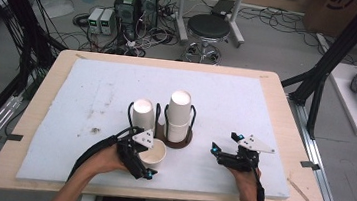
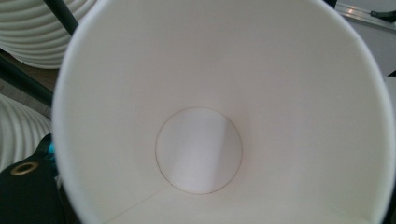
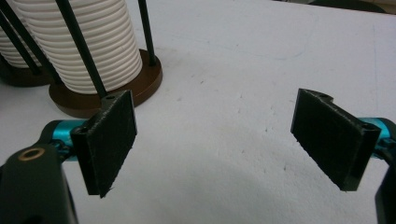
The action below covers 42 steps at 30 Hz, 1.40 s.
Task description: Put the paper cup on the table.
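The left gripper [image 1: 142,163] is standing around a paper cup [image 1: 153,154], its mouth facing the camera; whether it is gripping, I cannot tell. The right gripper [image 1: 224,143] is waiting wide open, holding nothing, beside the cup stack [image 1: 179,115].

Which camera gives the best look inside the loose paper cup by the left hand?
The left gripper view: the paper cup faces the lens, showing its round bottom and seam. The high view shows the cup small, upright at the left tool. The right gripper view looks at bare mat instead.

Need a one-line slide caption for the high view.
Left gripper at an upright paper cup before two racked cup stacks; right gripper open over the white mat.
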{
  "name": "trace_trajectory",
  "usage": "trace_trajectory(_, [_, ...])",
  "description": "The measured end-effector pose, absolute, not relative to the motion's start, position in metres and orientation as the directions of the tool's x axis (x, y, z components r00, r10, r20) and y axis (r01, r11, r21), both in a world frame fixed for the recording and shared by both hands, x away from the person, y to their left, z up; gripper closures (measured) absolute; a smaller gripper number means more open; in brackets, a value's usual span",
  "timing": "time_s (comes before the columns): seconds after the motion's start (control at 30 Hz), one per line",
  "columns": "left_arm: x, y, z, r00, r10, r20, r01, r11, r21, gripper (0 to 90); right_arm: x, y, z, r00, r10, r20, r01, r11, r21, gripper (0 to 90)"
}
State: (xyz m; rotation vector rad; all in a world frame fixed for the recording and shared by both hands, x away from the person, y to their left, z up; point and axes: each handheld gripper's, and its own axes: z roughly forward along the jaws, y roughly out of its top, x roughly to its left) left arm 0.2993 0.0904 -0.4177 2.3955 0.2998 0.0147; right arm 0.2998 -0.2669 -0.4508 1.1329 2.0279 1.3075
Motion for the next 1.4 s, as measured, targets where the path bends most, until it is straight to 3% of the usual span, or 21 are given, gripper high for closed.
trace_trajectory(0.83, [0.297,0.097,-0.42,0.97,0.224,-0.09,0.223,-0.69,0.688,9.7,0.3,-0.267,-0.451,-0.548,0.835,0.047,0.39,0.205,0.898,14.8])
trace_trajectory(1.4, [0.286,0.161,-0.426,0.955,0.287,-0.071,0.247,-0.644,0.724,10.1,0.3,-0.267,-0.451,-0.55,0.834,0.056,0.395,0.2,0.897,14.8])
